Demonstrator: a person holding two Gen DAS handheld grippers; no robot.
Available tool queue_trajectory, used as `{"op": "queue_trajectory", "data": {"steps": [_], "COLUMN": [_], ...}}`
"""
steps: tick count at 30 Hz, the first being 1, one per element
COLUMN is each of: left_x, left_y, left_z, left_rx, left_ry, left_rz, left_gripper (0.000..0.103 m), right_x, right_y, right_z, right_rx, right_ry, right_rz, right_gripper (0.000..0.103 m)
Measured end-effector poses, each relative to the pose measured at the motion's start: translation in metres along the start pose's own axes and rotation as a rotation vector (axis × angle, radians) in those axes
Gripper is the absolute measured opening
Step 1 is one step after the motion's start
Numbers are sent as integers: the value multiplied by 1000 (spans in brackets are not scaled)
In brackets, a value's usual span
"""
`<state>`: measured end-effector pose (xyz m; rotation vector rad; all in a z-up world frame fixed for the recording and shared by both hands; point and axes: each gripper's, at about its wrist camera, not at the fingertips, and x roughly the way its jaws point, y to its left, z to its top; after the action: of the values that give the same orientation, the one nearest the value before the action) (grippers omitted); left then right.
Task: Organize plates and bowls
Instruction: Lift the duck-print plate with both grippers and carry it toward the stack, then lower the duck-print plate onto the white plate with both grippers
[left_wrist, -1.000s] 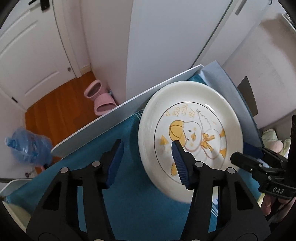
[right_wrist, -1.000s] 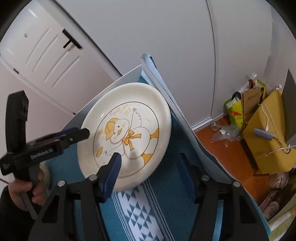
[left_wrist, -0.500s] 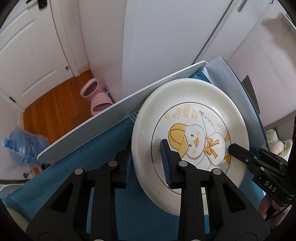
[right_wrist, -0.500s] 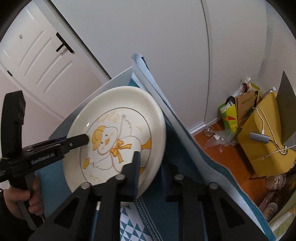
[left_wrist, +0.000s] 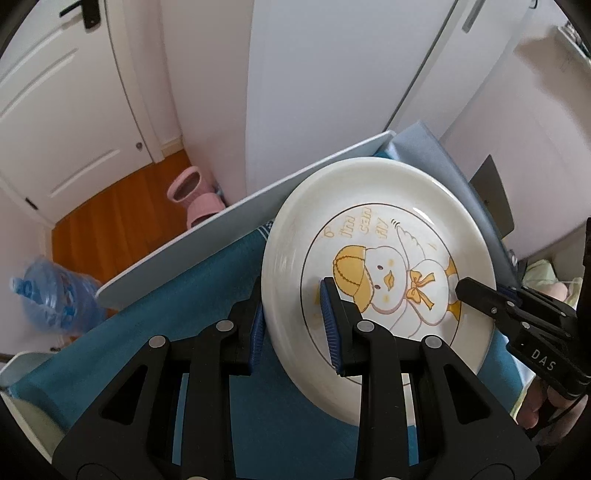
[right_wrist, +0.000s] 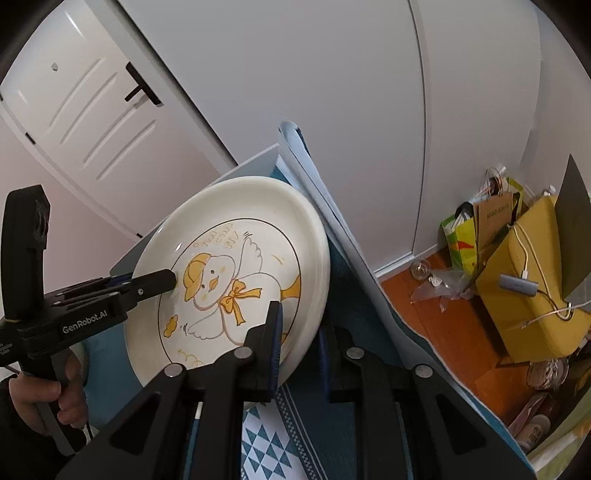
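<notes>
Plate (left_wrist: 376, 280): one, white, round, printed with a yellow-capped duckling and a thin brown ring; held between two grippers over the far corner of the table, tilted, its near edge apparently lifted off the cloth, though contact at the far edge cannot be told. Left gripper (left_wrist: 295, 325): fingers pinching the plate's left rim, one blue pad (left_wrist: 330, 332) on the printed face, the other beneath. Right gripper (right_wrist: 299, 350): fingers pinching the opposite rim, one pad (right_wrist: 275, 343) on the face, the other below; seen from the left wrist camera as a black arm reaching in from the right. Tablecloth (left_wrist: 221, 288): teal, with a white triangle pattern in the right wrist view. Table (left_wrist: 236, 225): pale edge, corner close behind the plate. Beyond: white doors, wooden floor (left_wrist: 107, 221), pink slippers (left_wrist: 195, 201), a blue water jug (left_wrist: 44, 291), yellow bags (right_wrist: 532, 280). Risks, as judged: both grips sit on a thin glazed rim, so uneven lifting or a twist between the two hands could let the plate slip; the table corner is near, and a slip outward would send it to the hard floor.
</notes>
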<state>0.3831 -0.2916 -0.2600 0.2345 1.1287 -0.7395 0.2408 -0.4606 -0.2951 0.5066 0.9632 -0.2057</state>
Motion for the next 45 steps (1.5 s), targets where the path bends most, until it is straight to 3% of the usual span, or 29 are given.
{"op": "queue_trajectory", "data": {"steps": [11, 19, 24, 35, 45], "left_x": [-116, -200, -230, -230, -194], "left_y": [4, 17, 38, 75, 93], "left_z": [-30, -98, -154, -263, -318], "left_rx": [-61, -128, -195, -388, -500], "left_ry": [-136, -206, -212, -145, -110], "left_rz": [37, 87, 127, 210, 250], "left_gripper": [25, 25, 25, 25, 25], "right_x": [-73, -131, -140, -105, -60], "right_y": [46, 107, 137, 178, 191], "right_z": [2, -29, -66, -140, -169], "right_rx": [-103, -198, -246, -375, -500], "right_ry": [-80, -120, -93, 51, 144], "right_rz": [51, 96, 135, 233, 257], "right_gripper": [16, 16, 16, 16, 16]}}
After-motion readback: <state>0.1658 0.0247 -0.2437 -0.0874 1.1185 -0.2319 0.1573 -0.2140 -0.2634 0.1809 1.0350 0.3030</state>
